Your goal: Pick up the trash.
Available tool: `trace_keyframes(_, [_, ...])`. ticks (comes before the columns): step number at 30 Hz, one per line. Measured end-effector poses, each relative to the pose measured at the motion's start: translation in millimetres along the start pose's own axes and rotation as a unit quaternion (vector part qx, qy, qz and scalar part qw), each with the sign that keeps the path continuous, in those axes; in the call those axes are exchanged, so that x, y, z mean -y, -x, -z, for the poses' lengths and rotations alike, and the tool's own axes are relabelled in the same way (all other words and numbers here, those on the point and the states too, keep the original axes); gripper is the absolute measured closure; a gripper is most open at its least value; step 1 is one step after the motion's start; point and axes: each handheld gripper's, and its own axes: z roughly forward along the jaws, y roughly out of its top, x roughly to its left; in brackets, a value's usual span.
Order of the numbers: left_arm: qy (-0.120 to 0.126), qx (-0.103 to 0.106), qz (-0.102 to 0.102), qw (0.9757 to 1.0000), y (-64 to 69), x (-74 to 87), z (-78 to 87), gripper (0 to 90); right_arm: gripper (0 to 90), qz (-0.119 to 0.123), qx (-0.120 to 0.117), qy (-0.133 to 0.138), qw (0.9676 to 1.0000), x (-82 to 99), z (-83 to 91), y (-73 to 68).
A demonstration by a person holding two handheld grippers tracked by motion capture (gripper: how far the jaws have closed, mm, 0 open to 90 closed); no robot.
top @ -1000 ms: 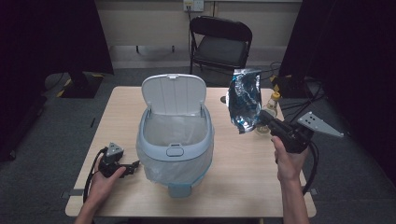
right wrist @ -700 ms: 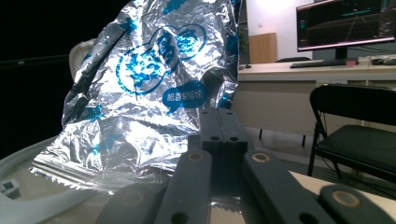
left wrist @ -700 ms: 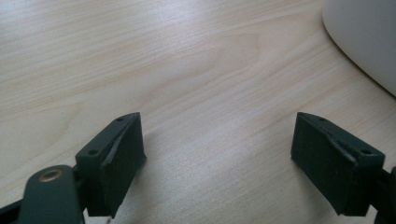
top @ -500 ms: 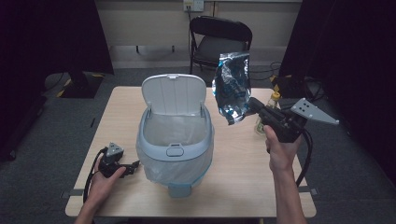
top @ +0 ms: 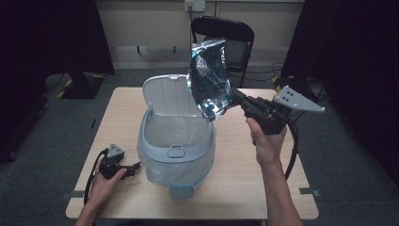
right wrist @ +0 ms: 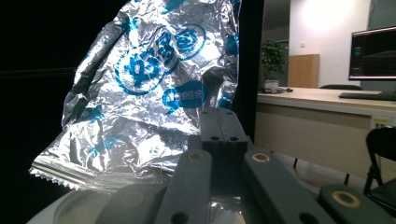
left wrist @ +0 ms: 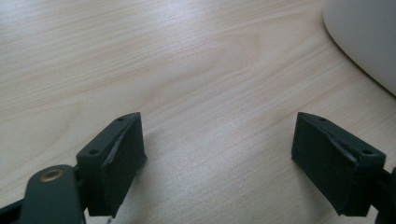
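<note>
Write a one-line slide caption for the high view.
Right gripper holds a crinkled foil bag above the open lined bin; left gripper rests open on the table.

A: What stands past the tabletop (top: 117, 117)?
B: A black folding chair (top: 221, 33), against a pale wall (top: 150, 19) with an outlet (top: 195, 4) up top.
A: And the floor?
B: Grey carpet (top: 56, 132), with dark curtains (top: 47, 37) on both sides and a dark stand base (top: 80, 87) at the left.
A: Anything farther off?
B: In the right gripper view, a lit room: a long counter (right wrist: 322, 100), a monitor (right wrist: 371, 53), a potted plant (right wrist: 273, 60), and perhaps a wooden door (right wrist: 303, 70); it's small there.
</note>
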Motion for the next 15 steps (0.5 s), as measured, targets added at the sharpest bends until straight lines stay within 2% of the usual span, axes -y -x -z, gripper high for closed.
trace_keyframes(6, [0.0, 0.0, 0.0, 1.0, 0.0, 0.0, 0.0, 16.8, 90.0, 0.009, -0.026, -0.002, 0.9996, -4.4, -20.8, -13.5])
trace_keyframes(11, [0.0, 0.0, 0.0, 1.0, 0.0, 0.0, 0.0, 16.8, 90.0, 0.011, -0.048, -0.012, 0.9987, 0.0, -37.8, -24.7])
trace_keyframes(15, [0.0, 0.0, 0.0, 1.0, 0.0, 0.0, 0.1, 16.8, 90.0, 0.011, -0.057, -0.023, 0.9981, 3.9, -48.0, -28.0])
